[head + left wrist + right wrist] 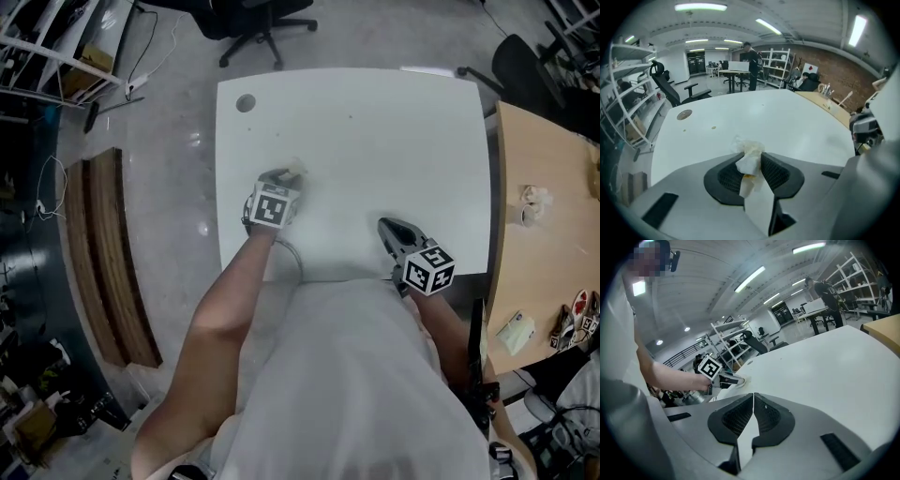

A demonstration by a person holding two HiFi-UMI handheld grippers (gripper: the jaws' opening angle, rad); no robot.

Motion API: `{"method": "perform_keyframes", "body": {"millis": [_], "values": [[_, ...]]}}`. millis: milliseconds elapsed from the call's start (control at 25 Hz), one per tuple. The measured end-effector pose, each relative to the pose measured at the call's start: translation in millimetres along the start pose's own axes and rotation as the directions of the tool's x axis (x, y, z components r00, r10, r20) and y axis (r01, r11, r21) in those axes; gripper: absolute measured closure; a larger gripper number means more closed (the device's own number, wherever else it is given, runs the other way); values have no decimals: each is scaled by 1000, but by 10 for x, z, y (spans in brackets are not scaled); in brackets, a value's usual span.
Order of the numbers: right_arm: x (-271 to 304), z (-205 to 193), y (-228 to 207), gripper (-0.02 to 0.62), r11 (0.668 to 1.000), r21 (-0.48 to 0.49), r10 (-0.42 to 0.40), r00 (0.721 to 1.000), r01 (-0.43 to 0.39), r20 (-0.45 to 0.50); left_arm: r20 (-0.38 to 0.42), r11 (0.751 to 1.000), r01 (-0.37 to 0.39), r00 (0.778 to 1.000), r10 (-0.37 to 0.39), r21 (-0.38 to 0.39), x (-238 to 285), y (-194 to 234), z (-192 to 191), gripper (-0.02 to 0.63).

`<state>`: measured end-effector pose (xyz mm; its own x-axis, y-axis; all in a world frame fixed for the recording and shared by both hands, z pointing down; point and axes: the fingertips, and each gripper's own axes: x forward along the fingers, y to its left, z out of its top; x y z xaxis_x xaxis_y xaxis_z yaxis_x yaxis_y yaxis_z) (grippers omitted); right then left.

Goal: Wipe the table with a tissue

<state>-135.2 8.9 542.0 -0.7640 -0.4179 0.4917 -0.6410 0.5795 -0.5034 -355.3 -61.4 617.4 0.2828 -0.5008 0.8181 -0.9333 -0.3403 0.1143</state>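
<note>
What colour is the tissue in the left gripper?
The tissue is white, faintly cream; left gripper view.

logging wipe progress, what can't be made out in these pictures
Head view: the marker cube on the left tool covers most of the tissue; whether it touches the table is unclear.
Left gripper view: specks on the table, too small to identify.
Head view: items on the wooden desk, too small.

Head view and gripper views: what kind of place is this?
Most likely an open-plan office or lab workspace: a white table with a black office chair beside it, metal shelving racks, a wooden desk alongside, and strip lights overhead.
</note>
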Motion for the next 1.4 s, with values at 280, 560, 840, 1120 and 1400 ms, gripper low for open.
{"method": "perform_keyframes", "body": {"millis": [280,560,840,1120,1400], "values": [[-88,-110,-120,578,998,41,-43,999,43,11,-48,992,-34,998,40,124,184,16,44,499],[-92,-158,-142,578,998,51,-43,999,42,9,-84,981,-61,993,78,186,214,-46,54,503],[-82,-141,-113,578,999,47,-26,1000,25,15,-112,970,-39,991,68,242,217,-81,71,503],[-118,-163,-155,578,998,56,-29,999,28,21,-149,959,52,989,-11,277,254,-188,77,505],[-151,-194,-159,578,998,53,-26,999,25,24,-164,924,208,973,-162,320,290,-687,121,504]]}}
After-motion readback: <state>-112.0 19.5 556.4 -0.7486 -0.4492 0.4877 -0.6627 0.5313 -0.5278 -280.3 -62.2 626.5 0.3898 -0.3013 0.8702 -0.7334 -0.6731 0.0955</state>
